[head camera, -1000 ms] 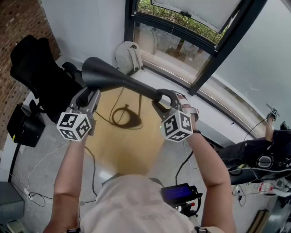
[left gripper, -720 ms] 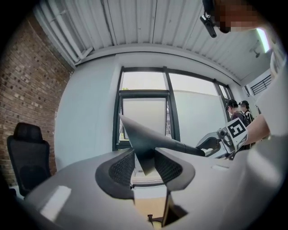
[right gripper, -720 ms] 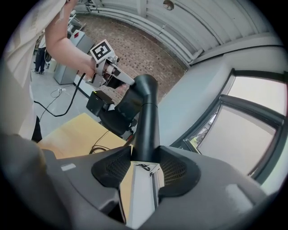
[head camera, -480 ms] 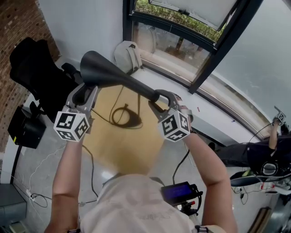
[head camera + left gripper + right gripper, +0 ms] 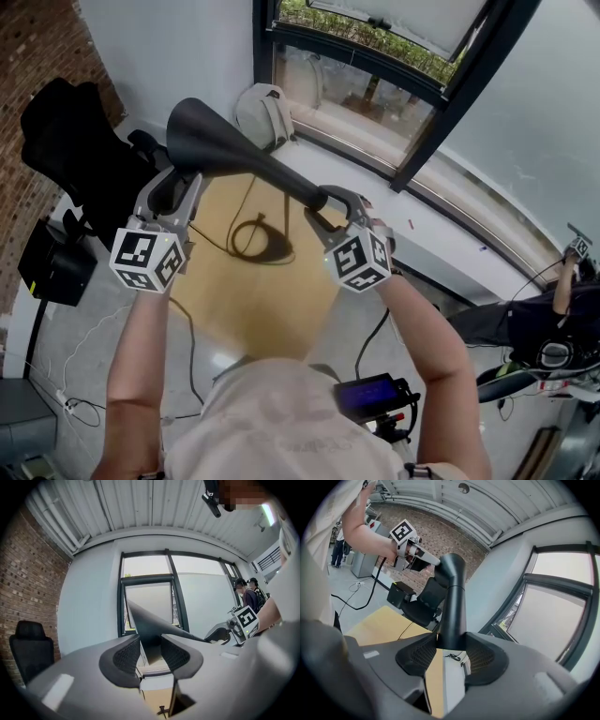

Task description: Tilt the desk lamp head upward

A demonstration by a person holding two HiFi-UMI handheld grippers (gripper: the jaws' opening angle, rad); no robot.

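Note:
The black desk lamp head (image 5: 204, 139) is a cone with its wide end at the left, and it tapers rightward into a thin neck (image 5: 298, 187). My left gripper (image 5: 176, 189) is shut on the wide end; in the left gripper view both pads (image 5: 126, 656) press the grey cone (image 5: 149, 632). My right gripper (image 5: 325, 204) is shut on the neck; in the right gripper view the black tube (image 5: 451, 606) stands clamped between the pads (image 5: 423, 654). Each gripper view shows the other gripper, the right gripper (image 5: 243, 620) and the left gripper (image 5: 410, 550), on the lamp.
Below the lamp are a wooden desk (image 5: 253, 300) and a coiled black cable (image 5: 258, 239). A black office chair (image 5: 84, 150) stands at the left, a white backpack (image 5: 264, 117) by the window (image 5: 375, 84). A screened device (image 5: 370, 398) sits low right. A person (image 5: 525, 319) is at the far right.
Both grippers and the lamp have shifted slightly left and up in the head view. The wide end of the head sits a little higher. Both grips are unchanged.

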